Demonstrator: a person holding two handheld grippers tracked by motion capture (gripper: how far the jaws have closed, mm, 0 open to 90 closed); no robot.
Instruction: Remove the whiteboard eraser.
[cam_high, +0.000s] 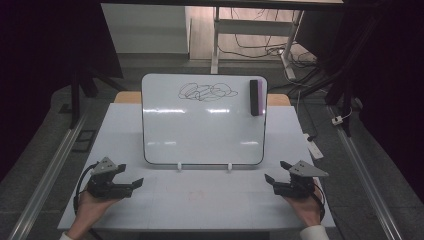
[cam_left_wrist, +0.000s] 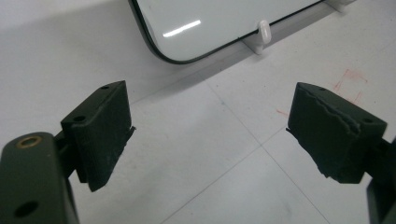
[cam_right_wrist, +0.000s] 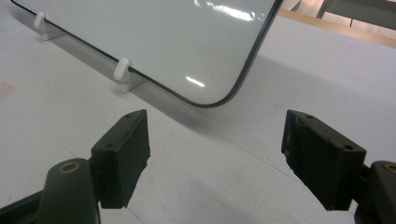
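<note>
A white whiteboard (cam_high: 202, 127) leans back on two small white feet (cam_high: 179, 166) at the middle of the table. A black scribble (cam_high: 206, 92) runs across its top, and a black eraser (cam_high: 255, 97) sticks upright near its top right corner. My left gripper (cam_high: 131, 177) rests low at the table's front left, open and empty, pointing toward the board's lower left corner (cam_left_wrist: 161, 51). My right gripper (cam_high: 276, 171) sits at the front right, also open with nothing between its jaws, facing the board's lower right corner (cam_right_wrist: 224, 95).
The white table (cam_high: 200, 200) has faint red marks (cam_left_wrist: 348, 81) in front of the board. A wooden strip (cam_high: 278, 99) shows behind the board. On the floor beyond are cables (cam_high: 260, 50), a desk leg (cam_high: 216, 40) and metal rails (cam_high: 360, 170) at both sides.
</note>
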